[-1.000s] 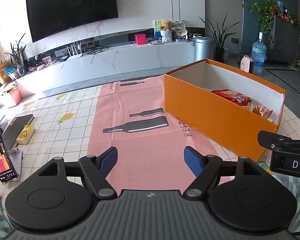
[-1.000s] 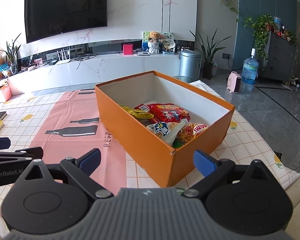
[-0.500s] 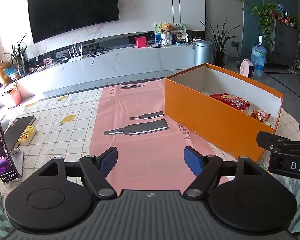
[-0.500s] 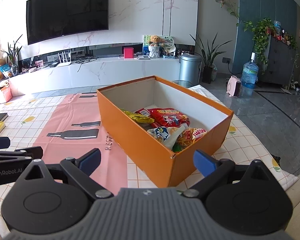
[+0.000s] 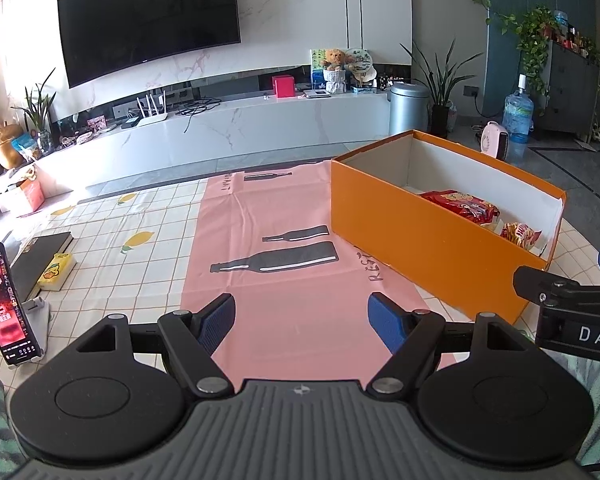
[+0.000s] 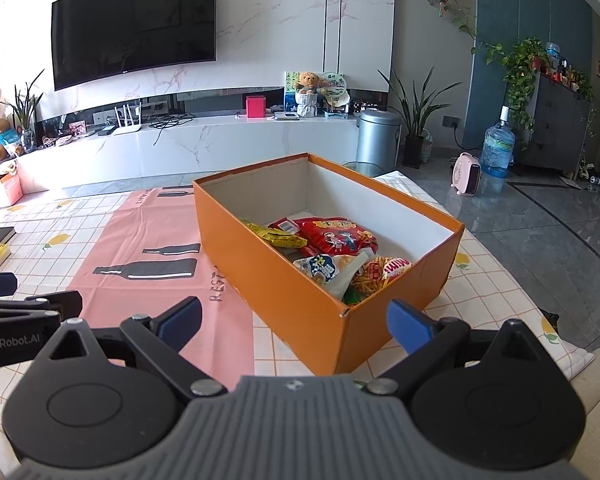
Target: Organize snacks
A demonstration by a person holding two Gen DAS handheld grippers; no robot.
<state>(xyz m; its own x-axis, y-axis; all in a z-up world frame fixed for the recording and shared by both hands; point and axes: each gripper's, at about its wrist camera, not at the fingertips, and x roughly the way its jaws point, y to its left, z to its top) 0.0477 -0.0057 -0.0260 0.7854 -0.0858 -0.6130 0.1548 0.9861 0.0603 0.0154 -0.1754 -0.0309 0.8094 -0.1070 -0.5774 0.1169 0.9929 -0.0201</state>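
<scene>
Left gripper [image 5: 301, 322]: jaws spread wide, nothing between the blue pads, held over the pink mat [image 5: 292, 280] with bottle prints. Right gripper [image 6: 294, 322]: jaws likewise wide apart and empty, its near corner of view filled by the orange box [image 6: 284, 280].

From the right wrist camera the box sits at 12 o'clock, lid off, long axis running toward 1 o'clock. Inside, at the near end: a red snack bag [image 6: 336, 236], a yellow packet [image 6: 276, 236] at its 9 o'clock, a white-and-blue bag [image 6: 332, 272] and an orange-red bag [image 6: 384, 272] nearest the corner. Far end of the box floor is bare.

From the left wrist camera the box is at 2 o'clock, beside the mat edge. Checked tablecloth [image 5: 140, 220] under all. At 9 o'clock: a lit phone [image 5: 4, 300] on a stand, a dark book [image 5: 40, 256], a small yellow pack [image 5: 56, 272] beside it
</scene>
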